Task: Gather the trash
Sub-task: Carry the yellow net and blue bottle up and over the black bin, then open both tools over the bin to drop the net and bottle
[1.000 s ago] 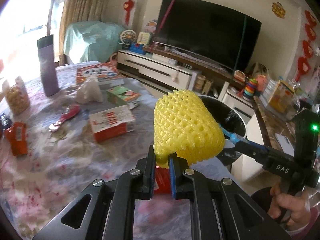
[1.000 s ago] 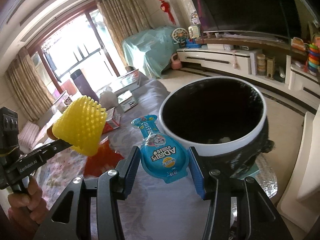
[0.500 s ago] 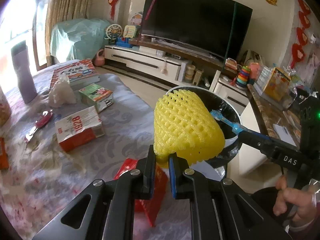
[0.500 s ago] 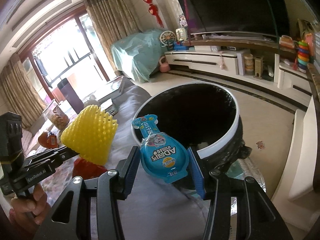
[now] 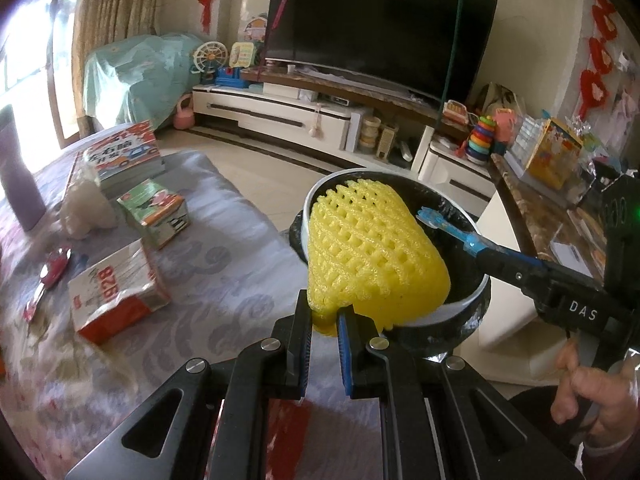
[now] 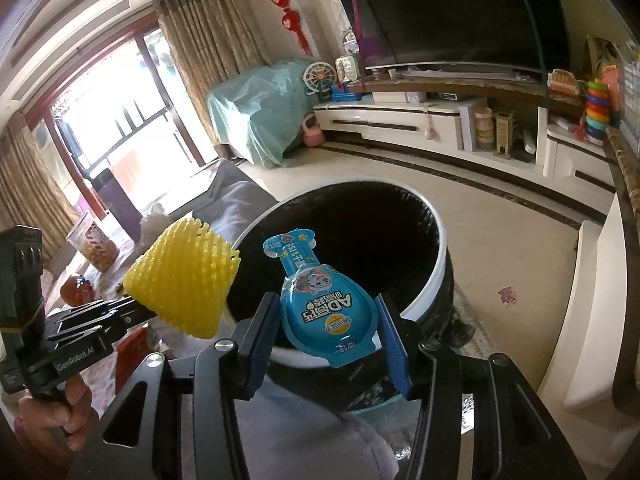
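Observation:
My left gripper (image 5: 325,320) is shut on a yellow foam fruit net (image 5: 368,256) and holds it over the near rim of the white trash bin (image 5: 476,292) with its black liner. The net also shows in the right wrist view (image 6: 182,280). My right gripper (image 6: 328,336) is shut on a blue snack wrapper (image 6: 326,308), held above the bin's near rim (image 6: 436,276). The wrapper's tip (image 5: 430,216) shows over the bin in the left wrist view.
The grey patterned tablecloth (image 5: 224,280) carries a red-and-white carton (image 5: 116,292), a green carton (image 5: 156,208), books (image 5: 124,156), a white crumpled bag (image 5: 86,212) and a red wrapper (image 5: 56,268). A TV stand (image 5: 320,116) is behind the bin.
Both grippers have moved toward the bin. The yellow net and the blue wrapper now hang over its rim instead of over the table.

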